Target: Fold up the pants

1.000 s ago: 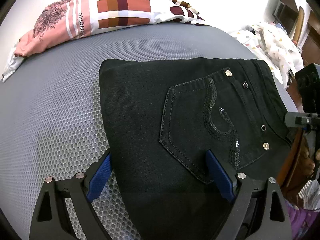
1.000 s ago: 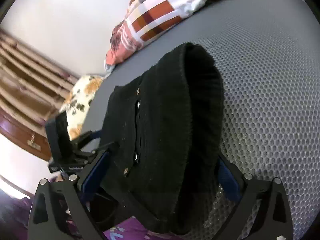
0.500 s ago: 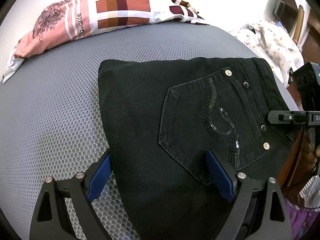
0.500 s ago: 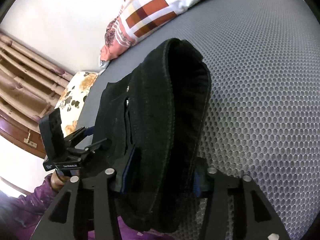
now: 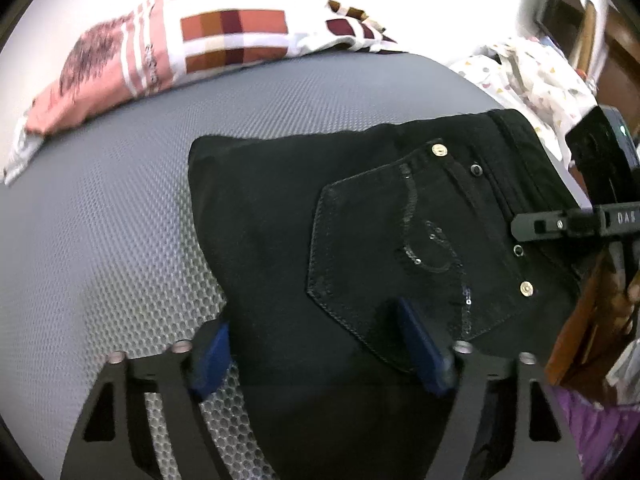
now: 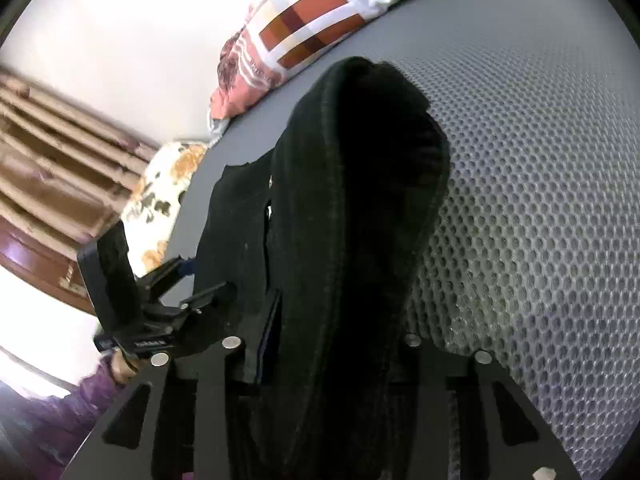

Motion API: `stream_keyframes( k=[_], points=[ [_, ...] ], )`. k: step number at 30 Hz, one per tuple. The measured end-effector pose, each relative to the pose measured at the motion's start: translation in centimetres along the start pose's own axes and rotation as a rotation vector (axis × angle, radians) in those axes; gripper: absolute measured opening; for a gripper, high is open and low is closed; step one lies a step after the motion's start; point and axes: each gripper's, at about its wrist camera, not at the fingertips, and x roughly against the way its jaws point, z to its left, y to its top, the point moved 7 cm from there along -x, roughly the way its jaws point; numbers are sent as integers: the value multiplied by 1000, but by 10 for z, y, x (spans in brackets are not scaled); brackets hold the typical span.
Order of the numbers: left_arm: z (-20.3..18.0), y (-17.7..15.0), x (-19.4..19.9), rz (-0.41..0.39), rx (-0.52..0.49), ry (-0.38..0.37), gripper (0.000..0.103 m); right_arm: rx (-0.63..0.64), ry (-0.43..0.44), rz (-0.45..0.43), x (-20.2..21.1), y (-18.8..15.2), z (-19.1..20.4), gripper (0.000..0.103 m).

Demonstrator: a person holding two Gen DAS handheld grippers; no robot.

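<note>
A grey honeycomb-mesh mattress (image 5: pixel 120 216) fills most of both views. At its far edge a pillow (image 5: pixel 172 52) printed in pink, white and brown checks is laid against a white wall (image 6: pixel 120 40). Brown curtains (image 6: pixel 48 160) and a floral cushion (image 6: pixel 160 200) are seen beyond the mattress in the right wrist view, and a white patterned cloth (image 5: pixel 532 76) is heaped past the mattress edge in the left wrist view. A purple sleeve (image 6: pixel 60 412) is visible behind the left tool.

The black pants (image 5: pixel 360 240) are laid folded on the mattress, the back pocket with its sequin swirl and metal rivets facing up.

The left gripper (image 5: pixel 320 352) is set over the near edge of the pants, its jaws having just been closing; the cloth is bunched between the blue pads (image 5: pixel 420 352) and appears pinched. The right gripper (image 6: pixel 336 344), its jaws likewise just closing, is clamped on the waistband end, which is raised into a hump (image 6: pixel 368 200).
</note>
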Motion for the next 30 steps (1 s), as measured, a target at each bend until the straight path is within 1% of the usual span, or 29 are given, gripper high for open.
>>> stream_keyframes(
  k=[2,5,8,11,12,13,14,15,17,20,21,22,23,24,26,28,30],
  points=[
    [1,1,2,-2,3,13,61,-3,5,-14,2,-1,2,36],
    [7,2,4,7,28,-2,56,-28,79,-50,11,-4,7,34],
    [8,3,4,17,23,-3,56,-7,36,-37,10,-10,2,34],
    [7,4,3,26,10,7,57,-28,50,-23,11,-12,-4,35],
    [7,3,2,43,18,-4,57,-31,53,-16,11,-11,-5,41],
    [9,3,2,49,26,-9,61,-37,57,-8,11,-8,-8,52],
    [10,3,0,57,30,-12,67,-45,69,3,10,-7,-9,57],
    [11,3,-1,63,33,-13,69,-47,81,5,10,-6,-9,59],
    [12,4,-5,75,43,-30,79,-26,72,13,8,-6,-5,60],
    [14,8,-11,85,72,-69,83,2,55,15,3,-5,2,61],
    [13,9,-11,78,67,-70,83,7,48,16,2,-5,3,55],
    [10,11,-9,65,48,-67,78,19,29,17,1,-6,4,42],
    [7,11,-5,50,27,-61,69,26,7,19,0,-7,3,39],
    [3,13,0,32,-3,-38,65,10,21,13,2,-8,1,38],
    [3,15,5,17,-7,-15,49,-5,33,-2,5,-10,-1,36],
    [7,17,9,5,25,-13,42,-16,37,-14,8,-12,-2,35],
    [11,18,12,1,48,-19,39,-38,59,-28,12,-12,-3,35]
  ],
)
